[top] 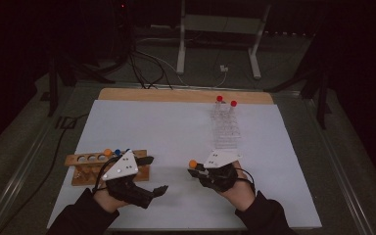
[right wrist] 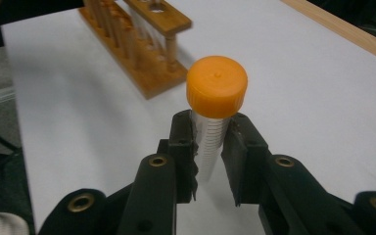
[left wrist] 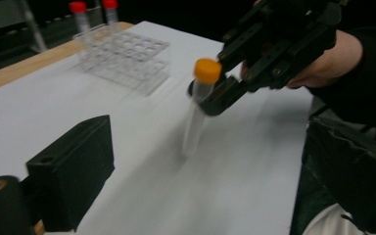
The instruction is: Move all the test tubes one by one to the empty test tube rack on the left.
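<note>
White table (top: pixel 176 132) — right gripper (right wrist: pixel 209 147) clamps orange-capped tube (right wrist: pixel 216 98) upright.

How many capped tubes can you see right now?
5, maybe more hidden: the orange-capped tube held in the right gripper, two red-capped tubes in the clear rack, an orange and a blue one in the wooden rack.

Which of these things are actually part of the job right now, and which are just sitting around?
In use:
- orange-capped tube, clamped in the right gripper
- wooden rack beside the left gripper
- clear plastic rack

Just lying about:
- two red-capped tubes standing in the clear rack
- cables and metal stand behind the table
</note>
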Action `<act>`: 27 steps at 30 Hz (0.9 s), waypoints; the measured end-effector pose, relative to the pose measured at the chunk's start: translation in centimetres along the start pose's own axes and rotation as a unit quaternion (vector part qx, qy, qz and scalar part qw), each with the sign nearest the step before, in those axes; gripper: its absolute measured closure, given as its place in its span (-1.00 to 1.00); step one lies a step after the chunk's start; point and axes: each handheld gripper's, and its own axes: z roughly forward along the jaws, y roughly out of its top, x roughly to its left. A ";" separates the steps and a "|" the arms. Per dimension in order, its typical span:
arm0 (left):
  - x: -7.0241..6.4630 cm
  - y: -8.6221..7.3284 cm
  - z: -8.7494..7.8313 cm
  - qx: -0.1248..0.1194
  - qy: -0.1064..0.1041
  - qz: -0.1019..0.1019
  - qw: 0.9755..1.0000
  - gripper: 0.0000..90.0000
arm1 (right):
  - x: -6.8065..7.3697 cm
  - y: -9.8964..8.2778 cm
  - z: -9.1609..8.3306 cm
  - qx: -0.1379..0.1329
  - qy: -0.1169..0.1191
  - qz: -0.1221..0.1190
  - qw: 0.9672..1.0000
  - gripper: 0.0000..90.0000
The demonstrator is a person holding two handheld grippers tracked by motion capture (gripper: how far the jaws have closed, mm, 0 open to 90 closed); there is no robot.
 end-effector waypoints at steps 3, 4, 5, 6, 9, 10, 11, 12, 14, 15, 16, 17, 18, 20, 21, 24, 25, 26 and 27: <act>-0.4 0.2 0.8 0.000 -0.005 0.011 1.000 -0.73 | 0.5 0.2 0.2 0.000 0.009 -0.007 1.000 0.65; -0.5 0.3 1.1 -0.004 -0.008 0.012 1.000 -0.66 | 0.6 0.2 0.3 -0.001 0.011 -0.007 1.000 0.65; -0.5 0.4 1.3 -0.003 -0.012 0.012 1.000 -0.62 | 0.7 0.2 0.3 0.000 0.014 -0.008 1.000 0.65; -0.6 0.5 1.6 -0.002 -0.009 0.013 1.000 -0.60 | 0.8 0.2 0.4 0.001 0.016 -0.010 1.000 0.65; -0.7 0.6 2.4 -0.003 -0.012 0.018 1.000 -0.44 | 1.1 0.2 0.4 -0.001 0.022 -0.012 1.000 0.65; -0.7 0.7 2.6 -0.003 -0.013 0.019 1.000 -0.38 | 1.2 0.2 0.4 -0.001 0.024 -0.012 1.000 0.65; -0.7 0.7 2.9 -0.004 -0.009 0.022 1.000 -0.29 | 1.3 0.3 0.4 -0.002 0.026 -0.014 1.000 0.65; -0.8 0.8 3.1 -0.005 -0.007 0.023 1.000 -0.26 | 1.4 0.3 0.4 -0.002 0.028 -0.015 1.000 0.65; -0.8 0.9 3.5 -0.005 -0.005 0.027 1.000 -0.15 | 1.6 0.4 0.4 -0.002 0.030 -0.016 0.999 0.65; -0.8 0.9 3.7 -0.006 -0.009 0.024 1.000 -0.11 | 1.7 0.4 0.4 -0.003 0.032 -0.018 0.999 0.65; -0.7 1.0 3.8 -0.007 -0.012 0.022 1.000 -0.07 | 1.8 0.4 0.4 -0.002 0.033 -0.019 0.999 0.65; -0.7 1.0 4.0 -0.005 -0.006 0.023 1.000 -0.03 | 1.8 0.4 0.5 0.000 0.033 -0.019 0.999 0.65; -0.7 1.0 4.1 -0.006 -0.003 0.023 1.000 0.03 | 1.8 0.4 0.5 0.000 0.032 -0.020 0.999 0.65; -0.6 1.0 4.3 -0.006 -0.003 0.022 1.000 0.11 | 1.9 0.4 0.5 0.001 0.034 -0.018 0.999 0.65; -0.7 1.0 4.5 -0.003 -0.006 0.024 1.000 0.15 | 1.9 0.4 0.5 0.001 0.033 -0.018 0.999 0.65; -0.8 0.9 4.8 -0.002 -0.007 0.029 1.000 0.28 | 2.1 0.4 0.6 0.001 0.034 -0.020 0.999 0.65; -0.9 0.9 4.9 -0.004 -0.006 0.030 1.000 0.31 | 2.1 0.5 0.6 0.001 0.035 -0.020 0.999 0.65; -0.9 1.0 4.9 -0.003 -0.006 0.031 0.999 0.35 | 2.1 0.5 0.6 0.001 0.036 -0.020 0.999 0.65; -0.9 1.0 5.0 -0.003 -0.004 0.035 0.999 0.41 | 2.1 0.5 0.6 0.001 0.035 -0.021 0.999 0.65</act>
